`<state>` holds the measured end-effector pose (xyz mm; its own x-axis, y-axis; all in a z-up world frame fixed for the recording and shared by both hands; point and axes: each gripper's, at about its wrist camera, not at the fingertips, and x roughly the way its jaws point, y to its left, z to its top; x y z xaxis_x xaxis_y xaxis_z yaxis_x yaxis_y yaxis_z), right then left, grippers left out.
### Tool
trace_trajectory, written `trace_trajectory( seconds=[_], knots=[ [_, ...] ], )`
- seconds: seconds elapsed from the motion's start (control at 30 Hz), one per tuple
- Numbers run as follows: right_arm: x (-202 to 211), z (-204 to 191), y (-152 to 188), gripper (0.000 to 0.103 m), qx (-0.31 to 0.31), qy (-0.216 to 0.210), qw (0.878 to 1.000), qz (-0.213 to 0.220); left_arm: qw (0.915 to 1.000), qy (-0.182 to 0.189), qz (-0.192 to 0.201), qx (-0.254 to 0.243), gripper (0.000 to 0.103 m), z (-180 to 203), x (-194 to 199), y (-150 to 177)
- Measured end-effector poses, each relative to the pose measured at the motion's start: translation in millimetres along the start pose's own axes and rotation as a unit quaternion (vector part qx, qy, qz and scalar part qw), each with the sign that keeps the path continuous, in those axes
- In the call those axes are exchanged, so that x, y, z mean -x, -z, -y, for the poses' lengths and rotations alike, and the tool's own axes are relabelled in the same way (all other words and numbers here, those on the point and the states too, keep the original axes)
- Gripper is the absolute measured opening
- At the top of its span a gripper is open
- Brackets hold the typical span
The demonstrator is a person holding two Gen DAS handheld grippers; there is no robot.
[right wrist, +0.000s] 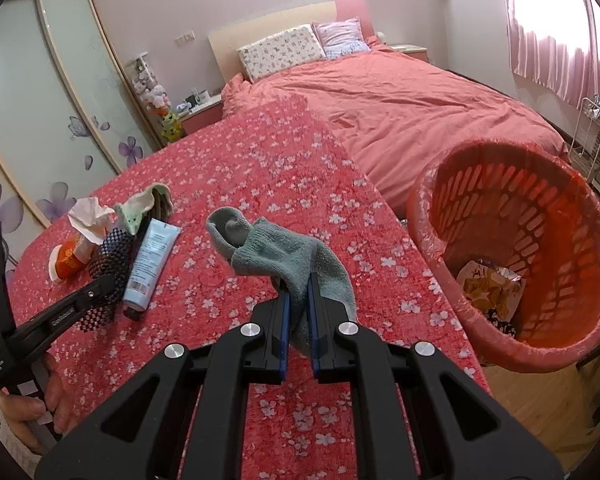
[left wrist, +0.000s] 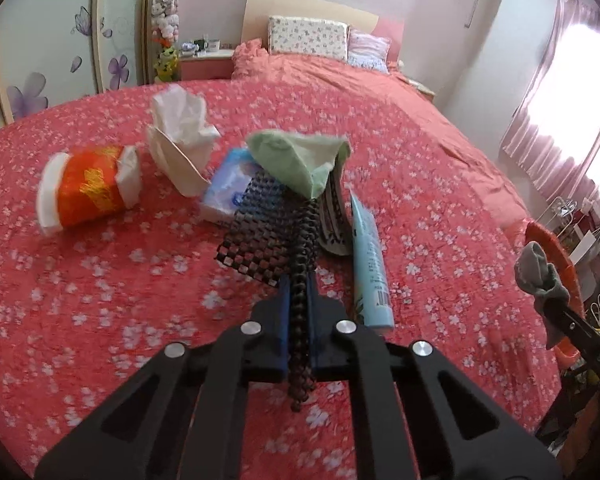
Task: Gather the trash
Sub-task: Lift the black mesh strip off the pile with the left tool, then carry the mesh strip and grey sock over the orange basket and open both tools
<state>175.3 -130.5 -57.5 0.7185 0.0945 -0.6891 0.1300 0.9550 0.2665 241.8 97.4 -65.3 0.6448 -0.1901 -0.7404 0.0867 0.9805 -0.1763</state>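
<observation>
Trash is partly collected: crumpled wrappers (right wrist: 490, 288) lie in the orange basket (right wrist: 428, 208), right of frame. Left gripper (left wrist: 300, 276) is pinched on black mesh (left wrist: 260, 220); right gripper (right wrist: 298, 300) is clamped on a grey sock (right wrist: 276, 252). Tissues (left wrist: 180, 120), cup (left wrist: 88, 188), tube (left wrist: 370, 264) remain at centre-left.

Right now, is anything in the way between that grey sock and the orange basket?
Nothing visible. The grey sock hangs from the right gripper above the flowered bedspread, and the space across to the orange basket looks open.
</observation>
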Motion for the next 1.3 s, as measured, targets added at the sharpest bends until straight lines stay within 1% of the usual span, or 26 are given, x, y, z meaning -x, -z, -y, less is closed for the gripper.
trace_trajectory(
  seconds=[0.23,0.33,0.53,0.63,0.83,0.93,1.07,1.3],
  knots=[
    [20.0,0.7,-7.7,0.008,-0.003,-0.008,1.000,0.027,0.9991,0.008,0.041,-0.007,0.007,1.9,43.0,-12.3],
    [29.4,2.9,-10.2,0.008,-0.005,-0.010,0.999,0.039,0.9981,0.019,0.057,-0.008,0.007,8.9,60.0,-19.1],
    [49.2,12.8,-17.3,0.008,-0.017,-0.010,0.998,0.064,0.9951,0.046,0.083,-0.028,0.007,41.0,88.2,-30.2],
    [61.5,22.3,-20.4,0.008,-0.029,-0.008,0.996,0.080,0.9927,0.068,0.088,-0.045,0.007,69.2,96.1,-33.7],
    [82.5,47.3,-27.7,0.008,-0.055,0.004,0.992,0.113,0.9861,0.113,0.092,-0.081,0.007,122.3,102.6,-31.0],
    [90.6,62.5,-30.2,0.008,-0.072,0.015,0.989,0.127,0.9822,0.135,0.087,-0.097,0.007,150.9,99.9,-28.0],
    [96.8,81.5,-33.1,0.008,-0.092,0.028,0.985,0.142,0.9783,0.156,0.082,-0.109,0.007,181.8,91.4,-25.3],
    [101.6,122.3,-36.4,0.008,-0.134,0.050,0.977,0.159,0.9724,0.184,0.072,-0.124,0.007,223.3,73.2,-24.2]
  ],
)
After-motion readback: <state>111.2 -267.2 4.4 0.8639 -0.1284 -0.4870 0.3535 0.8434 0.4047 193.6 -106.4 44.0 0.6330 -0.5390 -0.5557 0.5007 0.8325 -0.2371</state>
